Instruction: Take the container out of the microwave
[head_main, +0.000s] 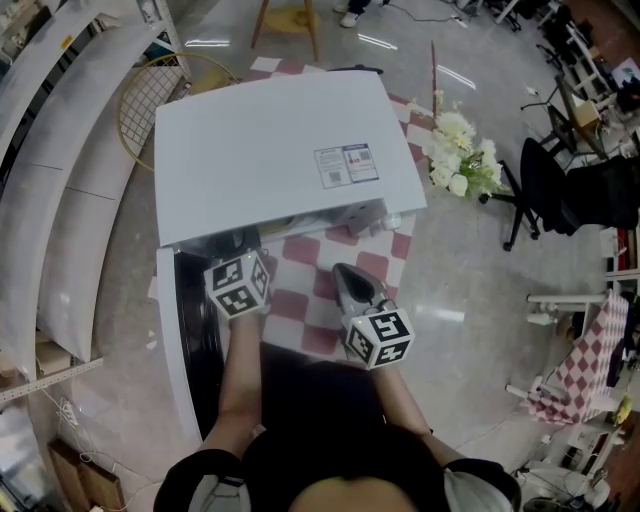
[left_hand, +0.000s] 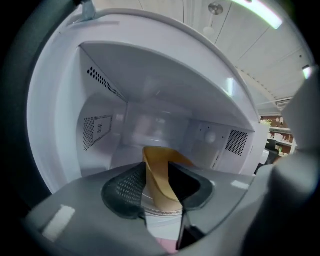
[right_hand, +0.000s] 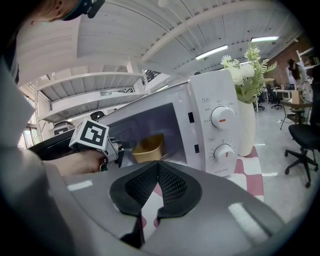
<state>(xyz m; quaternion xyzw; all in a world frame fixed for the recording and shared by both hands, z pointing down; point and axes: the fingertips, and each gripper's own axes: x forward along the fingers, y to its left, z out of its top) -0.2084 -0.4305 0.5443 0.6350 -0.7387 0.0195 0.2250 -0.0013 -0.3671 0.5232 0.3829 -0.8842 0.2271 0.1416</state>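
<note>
Container (left_hand: 161, 161): tan, inside the microwave (head_main: 270, 150) cavity, toward the front
Left gripper (left_hand: 159, 192): reaches into the cavity mouth; jaws spread, the container's near wall stands between the pads, no squeeze visible
Right gripper (right_hand: 157, 187): outside, facing the control panel; jaws pressed together, nothing between
Edges: door (head_main: 185, 340) swung wide at the left; cavity roof and side walls stand apart from the container
Hidden: from the head view the microwave's top covers the cavity and container; the left jaws cut off the container's base

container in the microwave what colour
The container is mustard yellow, clearest in the left gripper view.
</note>
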